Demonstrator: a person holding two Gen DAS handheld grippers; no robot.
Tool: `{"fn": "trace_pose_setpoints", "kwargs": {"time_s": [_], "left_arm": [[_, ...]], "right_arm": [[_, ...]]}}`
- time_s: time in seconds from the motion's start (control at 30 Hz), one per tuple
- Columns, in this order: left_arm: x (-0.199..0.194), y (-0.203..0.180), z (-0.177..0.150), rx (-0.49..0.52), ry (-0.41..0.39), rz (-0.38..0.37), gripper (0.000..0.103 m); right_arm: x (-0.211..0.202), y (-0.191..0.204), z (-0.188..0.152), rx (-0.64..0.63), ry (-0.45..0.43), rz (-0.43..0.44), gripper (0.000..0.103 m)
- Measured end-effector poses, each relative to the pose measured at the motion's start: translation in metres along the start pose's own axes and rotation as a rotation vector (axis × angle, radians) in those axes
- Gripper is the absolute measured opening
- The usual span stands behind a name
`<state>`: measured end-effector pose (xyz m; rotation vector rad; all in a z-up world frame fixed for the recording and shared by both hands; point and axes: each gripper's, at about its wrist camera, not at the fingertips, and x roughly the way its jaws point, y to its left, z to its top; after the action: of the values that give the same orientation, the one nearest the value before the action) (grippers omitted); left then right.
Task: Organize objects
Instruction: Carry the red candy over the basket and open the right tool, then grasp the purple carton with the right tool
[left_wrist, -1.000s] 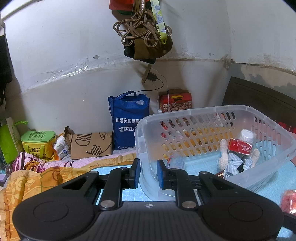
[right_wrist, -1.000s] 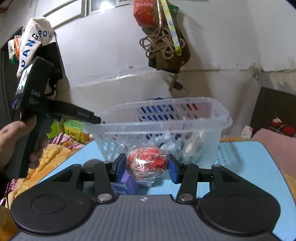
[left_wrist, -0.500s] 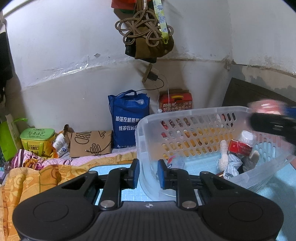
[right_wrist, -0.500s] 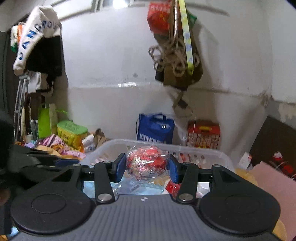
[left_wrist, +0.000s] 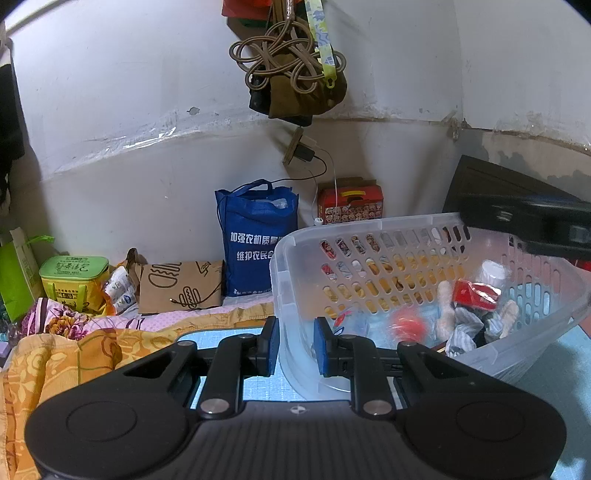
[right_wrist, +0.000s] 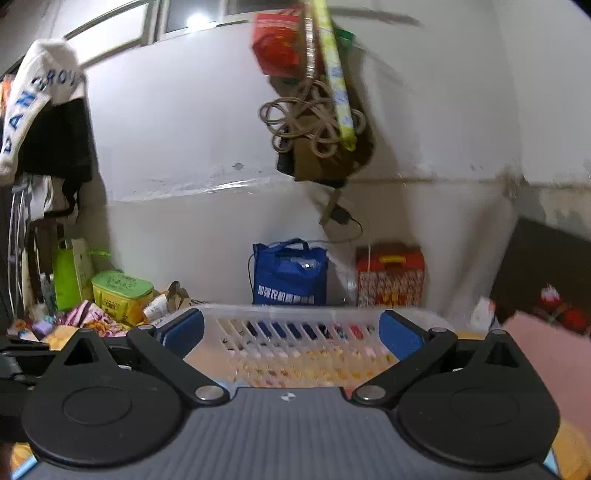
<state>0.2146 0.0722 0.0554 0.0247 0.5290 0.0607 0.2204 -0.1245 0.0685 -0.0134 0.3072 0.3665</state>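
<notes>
A clear plastic basket (left_wrist: 369, 225) stands on a light blue mat (left_wrist: 258, 387). My left gripper (left_wrist: 295, 347) is shut on the basket's near wall, one pad on each side. My right gripper (right_wrist: 291, 328) hangs over the basket rim (right_wrist: 295, 312); its jaws are opening wide and nothing is between them. In the left wrist view it shows as a dark shape (left_wrist: 535, 229) above the basket's far right. A red wrapped packet (left_wrist: 406, 328) is a blur inside the basket, beside a red box (left_wrist: 476, 295), a striped cloth (left_wrist: 465, 328) and a white-capped bottle (left_wrist: 491, 269).
Against the wall stand a blue bag (left_wrist: 255, 243), a red carton (left_wrist: 351, 201), a brown paper bag (left_wrist: 181, 284) and a green tin (left_wrist: 74, 277). An orange blanket (left_wrist: 55, 350) lies left of the mat. Coiled rope (left_wrist: 288, 59) hangs overhead. A pink cushion (right_wrist: 546, 362) lies right.
My right gripper rose and came over the basket with the red packet, then opened; the packet now drops into the basket. My left gripper kept its hold.
</notes>
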Motion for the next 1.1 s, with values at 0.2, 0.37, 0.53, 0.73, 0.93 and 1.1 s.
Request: {"fn": "trace_pose_setpoints", "kwargs": {"time_s": [0.2,0.37,0.53,0.73,0.93,1.1], "left_arm": [[-0.001,0.002,0.0,-0.004,-0.003,-0.007,0.024],[-0.003,-0.001,-0.001,0.005,-0.007,0.001,0.022],[-0.003,-0.002,0.001,0.006,-0.006,0.003,0.022],[-0.005,-0.002,0.001,0.005,-0.007,0.0,0.022],[-0.003,-0.002,0.001,0.009,-0.007,0.002,0.022],[-0.002,-0.003,0.001,0.012,-0.008,0.004,0.022]], "right_arm": [[-0.043,-0.013,-0.049,0.06,-0.006,-0.028,0.103],[-0.066,0.015,-0.088,-0.031,0.001,-0.049,0.103],[-0.07,0.03,-0.112,-0.027,0.027,-0.009,0.103],[-0.054,0.04,-0.128,-0.007,0.102,0.021,0.103],[-0.043,0.05,-0.13,-0.031,0.118,0.026,0.09],[-0.038,0.057,-0.129,-0.04,0.123,0.023,0.081]]}}
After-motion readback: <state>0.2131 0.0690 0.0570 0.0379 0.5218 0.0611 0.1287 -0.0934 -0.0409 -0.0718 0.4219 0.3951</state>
